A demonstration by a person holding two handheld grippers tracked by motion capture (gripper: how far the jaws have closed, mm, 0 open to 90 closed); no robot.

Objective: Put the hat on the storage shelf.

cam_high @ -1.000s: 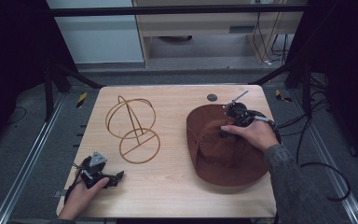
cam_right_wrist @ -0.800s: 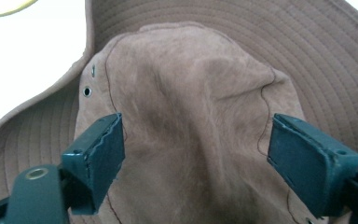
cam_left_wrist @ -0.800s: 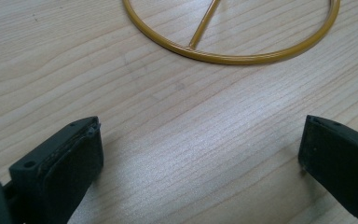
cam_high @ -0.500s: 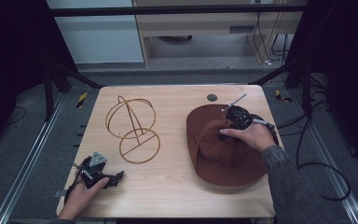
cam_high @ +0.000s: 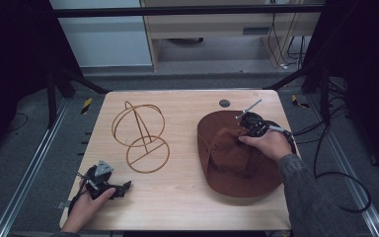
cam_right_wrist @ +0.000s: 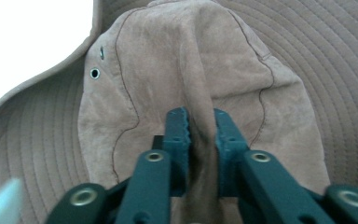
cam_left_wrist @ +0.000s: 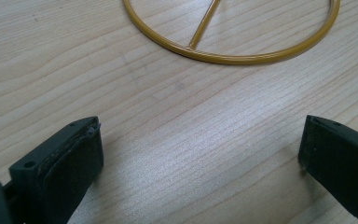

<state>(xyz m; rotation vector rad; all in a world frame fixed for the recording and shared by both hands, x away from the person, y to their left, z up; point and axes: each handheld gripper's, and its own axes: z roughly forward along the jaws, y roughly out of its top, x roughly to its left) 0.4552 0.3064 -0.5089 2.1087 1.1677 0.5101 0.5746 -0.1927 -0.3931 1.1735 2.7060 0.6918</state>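
1. Wooden counter, high view: brown wide-brimmed hat lying on the right half, brim flat on the surface.
2. Right gripper, held in the right hand, positioned over the far side of the hat crown.
3. Right gripper view: jaws of the right gripper clamped together on a raised fold of the hat crown fabric; fold pinched between the two toothed pads.
4. Same view: two small metal eyelets on the crown side, left of the jaws; stitched brim spreading all round.
5. Gold wire hat stand on the left half of the counter, well apart from the hat: flat ring base with a crossbar, upright looped hoops above.
6. Left gripper, held in the left hand, resting at the near left corner of the counter, near the stand base.
7. Left gripper view: jaws of the left gripper wide apart, nothing between them; bare wood grain below, arc of the stand's base ring just ahead.
8. Small dark round disc on the counter near the far edge, beyond the hat.
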